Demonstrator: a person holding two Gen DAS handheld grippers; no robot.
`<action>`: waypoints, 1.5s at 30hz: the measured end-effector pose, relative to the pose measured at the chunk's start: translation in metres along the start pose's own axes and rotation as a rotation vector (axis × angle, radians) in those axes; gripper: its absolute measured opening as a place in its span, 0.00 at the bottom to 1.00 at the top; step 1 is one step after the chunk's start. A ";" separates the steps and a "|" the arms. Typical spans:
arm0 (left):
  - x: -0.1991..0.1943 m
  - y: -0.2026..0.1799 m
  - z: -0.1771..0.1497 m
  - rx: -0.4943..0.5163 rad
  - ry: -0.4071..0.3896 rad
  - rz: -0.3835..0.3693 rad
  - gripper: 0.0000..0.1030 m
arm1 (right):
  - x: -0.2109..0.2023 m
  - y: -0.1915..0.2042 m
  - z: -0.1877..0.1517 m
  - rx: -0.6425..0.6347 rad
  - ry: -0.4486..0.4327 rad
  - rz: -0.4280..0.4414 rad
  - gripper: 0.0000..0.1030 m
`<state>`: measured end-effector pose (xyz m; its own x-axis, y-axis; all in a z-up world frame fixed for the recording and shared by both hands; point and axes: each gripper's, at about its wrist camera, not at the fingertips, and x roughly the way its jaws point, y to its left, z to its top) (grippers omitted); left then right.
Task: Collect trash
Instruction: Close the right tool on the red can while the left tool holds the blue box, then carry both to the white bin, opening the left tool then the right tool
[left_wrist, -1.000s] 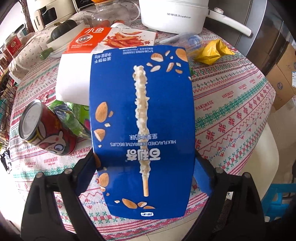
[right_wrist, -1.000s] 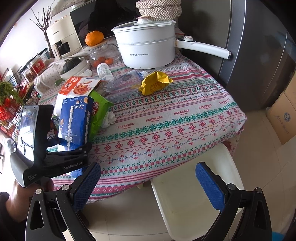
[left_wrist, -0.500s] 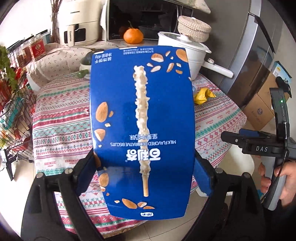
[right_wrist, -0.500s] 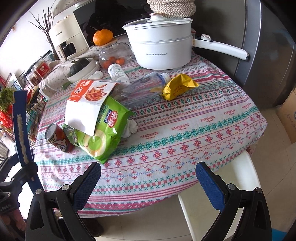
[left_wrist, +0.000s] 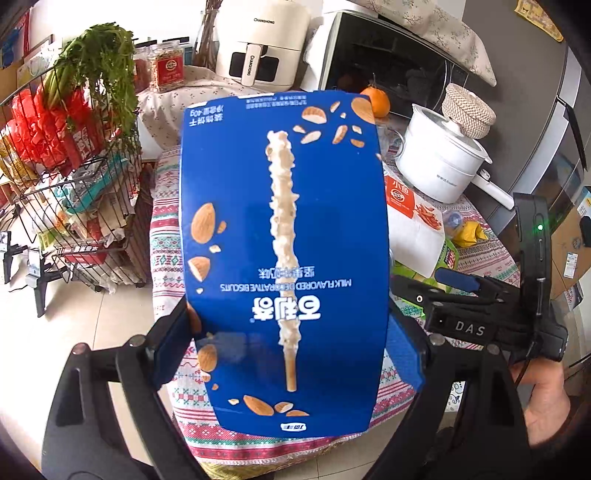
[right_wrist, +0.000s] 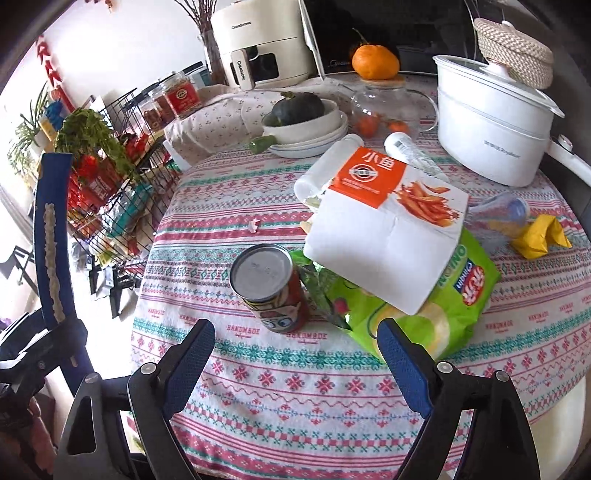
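My left gripper (left_wrist: 288, 347) is shut on a blue biscuit box (left_wrist: 284, 258) and holds it upright off the table's near left side; the box fills that view. The same box (right_wrist: 51, 236) shows edge-on at the far left of the right wrist view. My right gripper (right_wrist: 293, 332) hovers low over the tablecloth with its jaws closing. A red drink can (right_wrist: 269, 284) stands just ahead of its fingertips, centred between them and untouched. Beside the can lie a green chip bag (right_wrist: 424, 314), an orange-and-white packet (right_wrist: 388, 229), a clear bottle (right_wrist: 495, 214) and a yellow wrapper (right_wrist: 539, 236).
A white pot (right_wrist: 495, 129), a bowl holding a squash (right_wrist: 303, 122), a glass teapot (right_wrist: 384, 107) and an air fryer (right_wrist: 258, 44) crowd the table's far side. A wire rack (right_wrist: 110, 192) with greens stands at the left. A white stool (right_wrist: 569, 424) sits near right.
The left gripper has lifted the blue box and swung it left, off the table. The right gripper has travelled left across the table to the can, and its jaws have narrowed.
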<state>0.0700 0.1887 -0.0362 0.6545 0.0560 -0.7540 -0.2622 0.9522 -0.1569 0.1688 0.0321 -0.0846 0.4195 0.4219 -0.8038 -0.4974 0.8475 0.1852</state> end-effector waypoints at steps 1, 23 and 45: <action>0.000 0.003 0.000 -0.003 -0.001 0.012 0.89 | 0.007 0.004 0.003 -0.001 0.002 -0.002 0.87; 0.002 -0.020 0.008 0.012 -0.008 -0.030 0.89 | -0.016 -0.002 0.022 -0.011 -0.101 0.072 0.53; 0.035 -0.278 -0.055 0.432 0.155 -0.417 0.89 | -0.204 -0.250 -0.096 0.342 -0.161 -0.249 0.54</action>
<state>0.1266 -0.0901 -0.0538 0.5208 -0.3604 -0.7739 0.3251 0.9219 -0.2106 0.1346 -0.2971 -0.0209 0.6210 0.2137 -0.7541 -0.0986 0.9758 0.1953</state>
